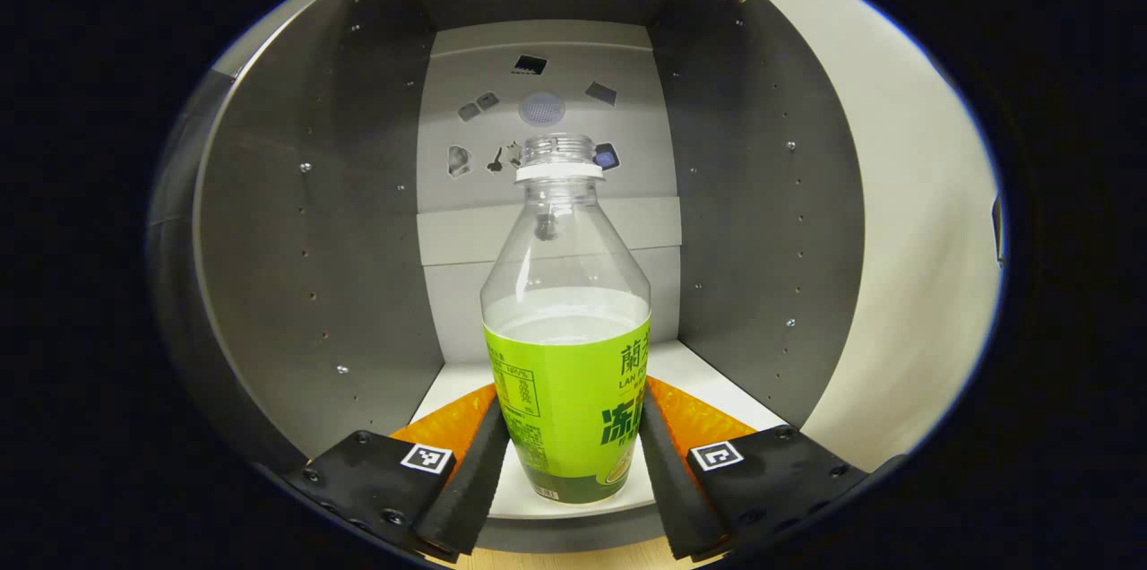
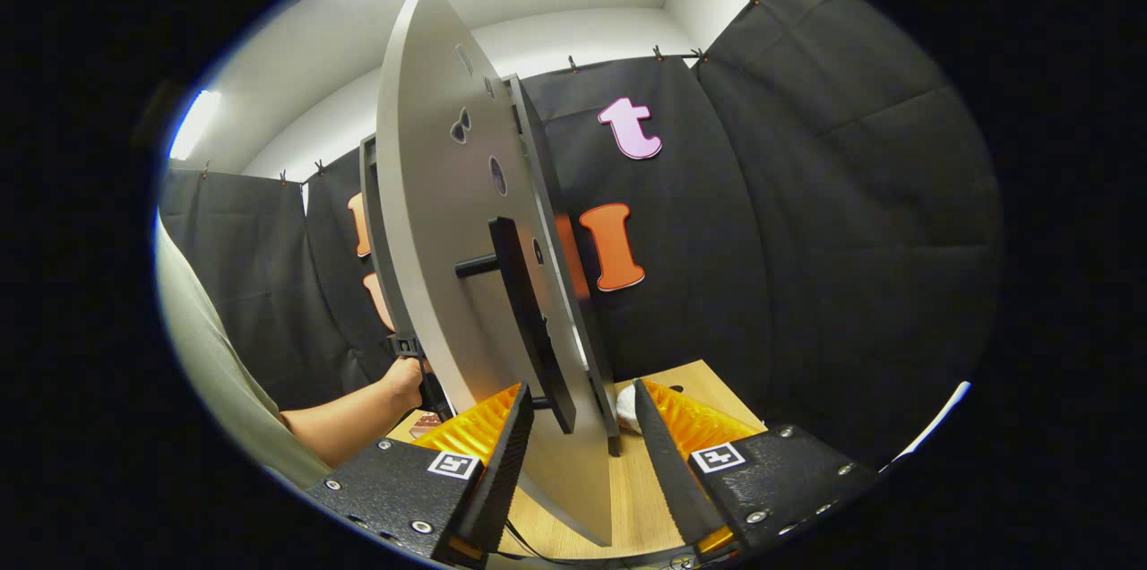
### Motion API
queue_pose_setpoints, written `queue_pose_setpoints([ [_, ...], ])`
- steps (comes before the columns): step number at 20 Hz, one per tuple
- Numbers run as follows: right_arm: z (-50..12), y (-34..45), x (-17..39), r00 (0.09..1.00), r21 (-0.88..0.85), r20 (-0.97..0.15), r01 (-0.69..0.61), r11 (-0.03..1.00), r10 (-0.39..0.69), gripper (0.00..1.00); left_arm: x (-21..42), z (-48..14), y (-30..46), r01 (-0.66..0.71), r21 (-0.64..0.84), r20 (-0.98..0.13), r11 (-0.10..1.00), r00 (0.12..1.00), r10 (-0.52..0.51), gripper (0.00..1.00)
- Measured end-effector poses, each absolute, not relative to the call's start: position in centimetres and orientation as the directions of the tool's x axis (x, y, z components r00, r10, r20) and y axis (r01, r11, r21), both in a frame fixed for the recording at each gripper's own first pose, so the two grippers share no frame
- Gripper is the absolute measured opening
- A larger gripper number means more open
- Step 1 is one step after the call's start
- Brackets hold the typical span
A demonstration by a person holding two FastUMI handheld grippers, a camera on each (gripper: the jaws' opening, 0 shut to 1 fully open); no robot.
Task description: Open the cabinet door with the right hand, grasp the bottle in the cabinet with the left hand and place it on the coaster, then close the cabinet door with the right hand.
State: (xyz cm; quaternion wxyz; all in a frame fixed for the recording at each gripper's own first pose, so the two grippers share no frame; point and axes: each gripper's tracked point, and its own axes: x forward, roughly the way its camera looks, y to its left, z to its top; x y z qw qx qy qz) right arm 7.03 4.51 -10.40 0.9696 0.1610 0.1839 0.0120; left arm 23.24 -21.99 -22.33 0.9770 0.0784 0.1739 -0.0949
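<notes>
One bottle (image 1: 566, 346) stands upright between the left gripper (image 1: 568, 471) fingers; both fingers touch its green label, holding it low on the body. Beyond it lies the cabinet (image 1: 323, 265) interior. The right gripper (image 2: 573, 453) is spread wide around the edge of one open cabinet door (image 2: 439, 265), with its dark handle (image 2: 529, 319) just ahead, not pinched. Farther left, a hand (image 2: 405, 384) reaches behind the door.
</notes>
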Motion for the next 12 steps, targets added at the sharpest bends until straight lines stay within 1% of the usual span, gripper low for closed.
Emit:
queue_pose_setpoints([
  [1, -10.0, 4.4, 6.9, 0.936, 0.318, -0.341, 0.027, 0.948, 0.088, 0.81, 22.6, -21.9, -21.7, 0.203, 0.121, -0.348, 0.972, 0.925, -0.15, 0.82],
  [2, -9.8, 4.3, 6.8, 0.939, 0.326, -0.33, 0.015, 0.945, 0.099, 0.81, 21.9, -21.4, -21.4, 0.194, 0.12, -0.343, 0.974, 0.928, -0.142, 0.82],
  [3, -9.5, 4.3, 6.7, 0.94, 0.334, -0.321, 0.001, 0.943, 0.112, 0.72, 21.2, -21.0, -21.2, 0.187, 0.118, -0.337, 0.975, 0.931, -0.138, 0.82],
  [6, -9.3, 4.0, 6.2, 0.939, 0.354, -0.311, -0.029, 0.935, 0.147, 0.72, 19.0, -20.2, -20.0, 0.178, 0.125, -0.321, 0.976, 0.938, -0.13, 0.82],
  [7, -9.4, 4.2, 6.0, 0.935, 0.359, -0.315, -0.045, 0.932, 0.166, 0.71, 18.1, -20.1, -19.4, 0.168, 0.127, -0.322, 0.978, 0.939, -0.12, 0.8],
  [8, -9.4, 4.3, 5.9, 0.932, 0.359, -0.314, -0.061, 0.931, 0.182, 0.71, 17.3, -19.8, -18.7, 0.156, 0.126, -0.317, 0.98, 0.942, -0.109, 0.8],
  [9, -9.3, 4.3, 5.8, 0.931, 0.356, -0.31, -0.075, 0.932, 0.193, 0.71, 16.4, -19.4, -18.0, 0.144, 0.129, -0.31, 0.981, 0.946, -0.098, 0.82],
  [11, -9.1, 4.4, 5.9, 0.93, 0.356, -0.294, -0.107, 0.928, 0.221, 0.72, 14.6, -18.7, -16.5, 0.117, 0.133, -0.294, 0.984, 0.953, -0.073, 0.82],
  [12, -9.1, 4.5, 5.9, 0.929, 0.36, -0.288, -0.12, 0.925, 0.232, 0.72, 13.5, -18.5, -15.8, 0.104, 0.132, -0.29, 0.986, 0.955, -0.062, 0.8],
])
